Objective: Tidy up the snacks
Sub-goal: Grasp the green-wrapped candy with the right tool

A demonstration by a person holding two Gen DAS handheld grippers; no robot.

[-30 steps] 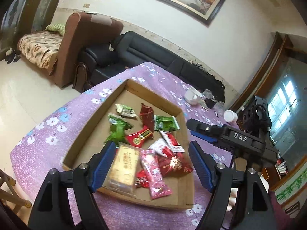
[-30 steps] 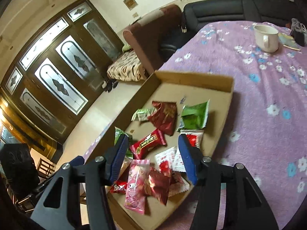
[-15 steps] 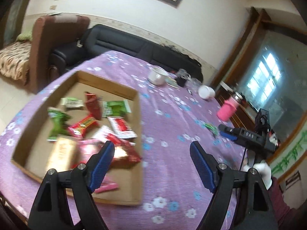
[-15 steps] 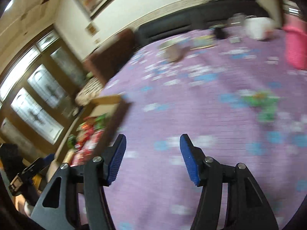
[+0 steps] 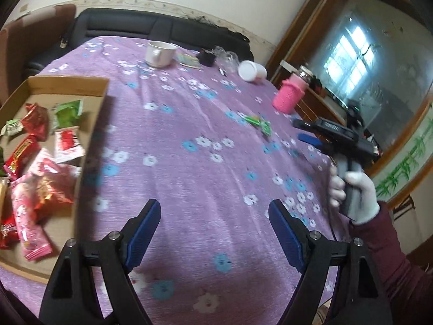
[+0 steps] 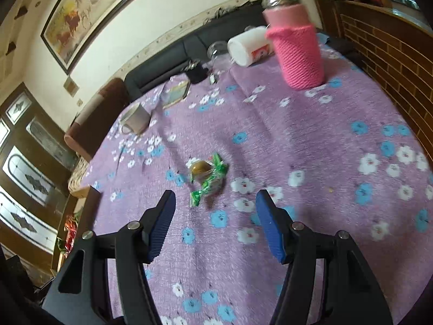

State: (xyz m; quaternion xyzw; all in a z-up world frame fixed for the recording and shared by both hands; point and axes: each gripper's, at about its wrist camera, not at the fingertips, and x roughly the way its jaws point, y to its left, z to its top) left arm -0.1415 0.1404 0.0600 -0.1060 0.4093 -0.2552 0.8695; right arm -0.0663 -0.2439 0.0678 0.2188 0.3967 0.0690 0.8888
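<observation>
- Purple cloth with white and blue flowers covers the tabletop; both my tools hang above it.
- Left gripper: jaws spread wide, nothing between them, only bare cloth beneath.
- Right gripper: jaws released too, gaping; green-wrapped candy lies on the cloth just ahead of the blue fingertips, apart from them, not touched.
- From the left view that same candy sits mid-cloth, well apart from the cardboard tray at the left edge; my right hand, white-gloved, grips its handle at the right.
- Cardboard tray holds a heap of snack packets, red, pink and green, overlapping; a green packet and a red-and-white one lie nearest the tray's inner wall.
- Far side: white mug upright; white tub tipped on its side; pink knitted-sleeve jar standing upright near the right edge; black sofa beyond.
</observation>
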